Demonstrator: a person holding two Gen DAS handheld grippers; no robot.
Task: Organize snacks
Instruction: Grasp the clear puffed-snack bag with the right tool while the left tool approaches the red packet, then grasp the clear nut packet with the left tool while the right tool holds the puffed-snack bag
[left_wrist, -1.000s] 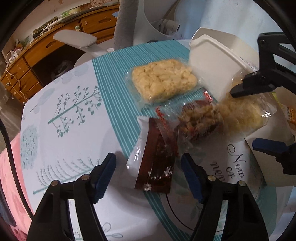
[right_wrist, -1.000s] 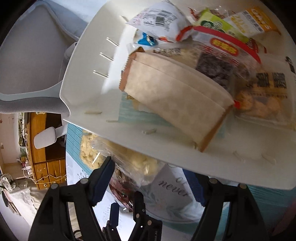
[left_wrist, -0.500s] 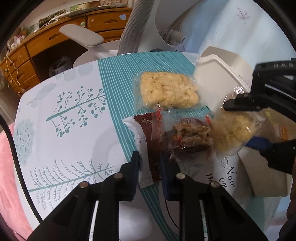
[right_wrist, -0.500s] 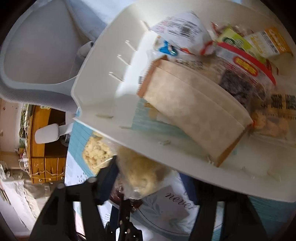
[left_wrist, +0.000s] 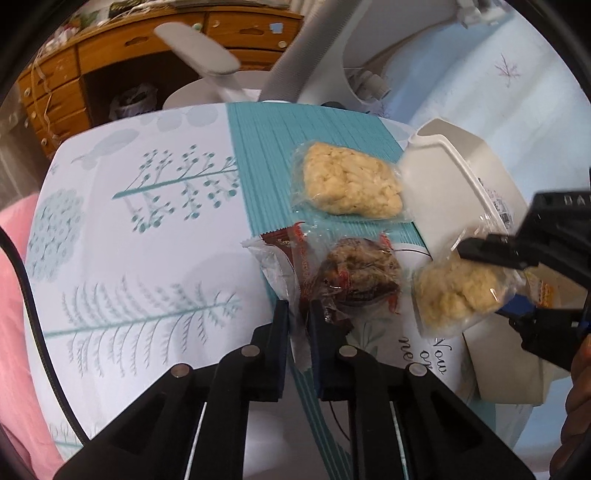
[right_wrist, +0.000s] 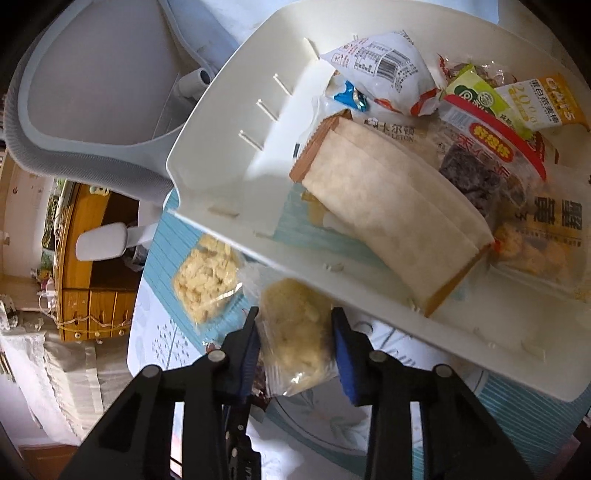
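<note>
My left gripper (left_wrist: 298, 317) is shut on the dark brown and white snack wrapper (left_wrist: 284, 258) on the table. A clear pack of brown snack (left_wrist: 360, 273) lies right beside it. A pale yellow snack pack (left_wrist: 349, 184) lies further back on the teal runner. My right gripper (right_wrist: 295, 339) is shut on a clear bag of yellow snack (right_wrist: 295, 325), held just outside the near wall of the white bin (right_wrist: 221, 122); this bag also shows in the left wrist view (left_wrist: 458, 291). The bin holds a tan paper bag (right_wrist: 391, 214) and several snack packets.
A white office chair (left_wrist: 314, 55) stands beyond the table's far edge, with wooden drawers (left_wrist: 51, 92) behind it. The patterned tablecloth (left_wrist: 129, 240) stretches to the left. The white bin (left_wrist: 454, 184) stands at the right of the table.
My left gripper closed on the brown wrapper. My right gripper closed on the yellow snack bag and lifted it toward the bin's near wall.
</note>
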